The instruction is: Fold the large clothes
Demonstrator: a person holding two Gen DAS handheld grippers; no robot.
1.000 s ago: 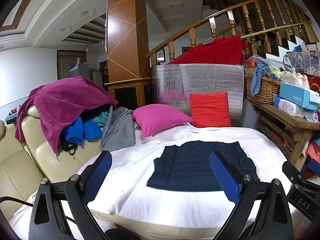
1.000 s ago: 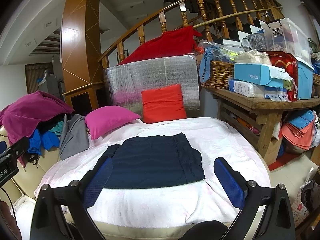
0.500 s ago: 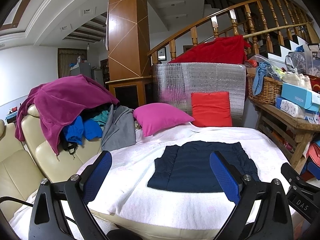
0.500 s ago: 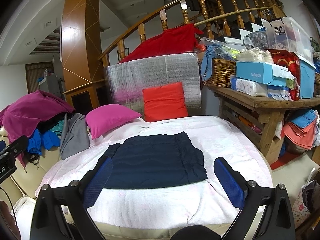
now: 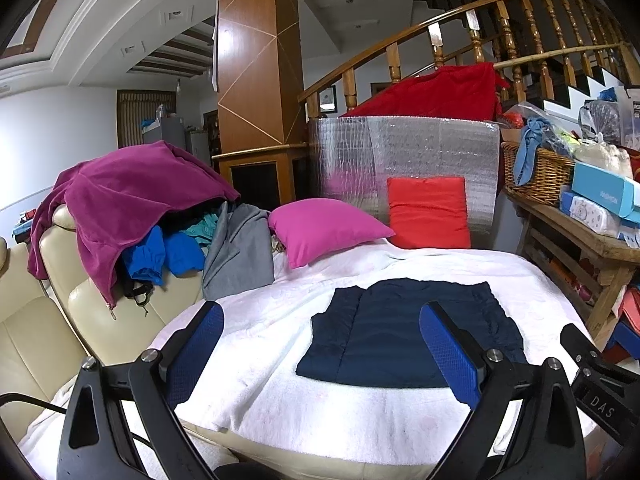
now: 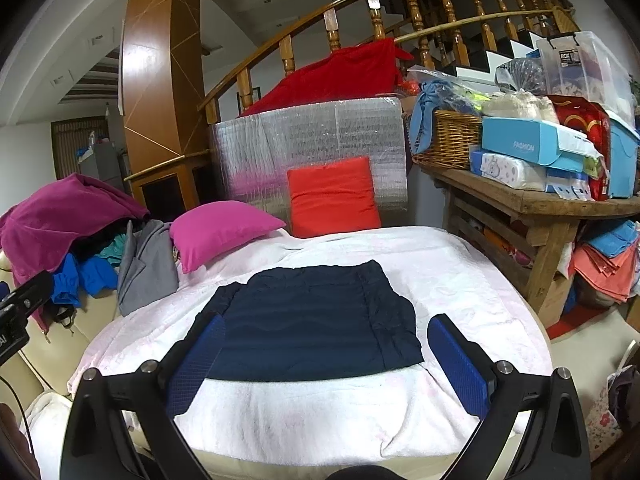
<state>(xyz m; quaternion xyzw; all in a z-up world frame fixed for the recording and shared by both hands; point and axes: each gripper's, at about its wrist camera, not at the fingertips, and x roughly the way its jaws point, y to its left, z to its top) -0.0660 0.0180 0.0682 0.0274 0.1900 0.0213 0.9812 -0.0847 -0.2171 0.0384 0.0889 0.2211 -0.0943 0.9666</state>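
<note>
A navy quilted garment (image 5: 408, 332) (image 6: 312, 320) lies folded into a flat rectangle on a white blanket (image 5: 304, 404) (image 6: 312, 408) that covers a round surface. My left gripper (image 5: 320, 352) hangs open above the blanket's near edge, its blue pads (image 5: 196, 352) wide apart and empty. The right gripper (image 6: 324, 360) is open too, held back from the garment's near hem, nothing between its fingers. Neither gripper touches the cloth.
A pile of clothes under a magenta fleece (image 5: 124, 196) (image 6: 60, 216) covers the cream sofa (image 5: 36, 328) at left. Pink (image 5: 324, 228) and red (image 5: 428, 212) cushions sit behind the garment. A cluttered wooden table (image 6: 532, 200) stands at right, before a stair railing (image 6: 360, 4).
Both grippers have drifted back and slightly up from the garment, which looks a little smaller and further away. The garment has not moved.
</note>
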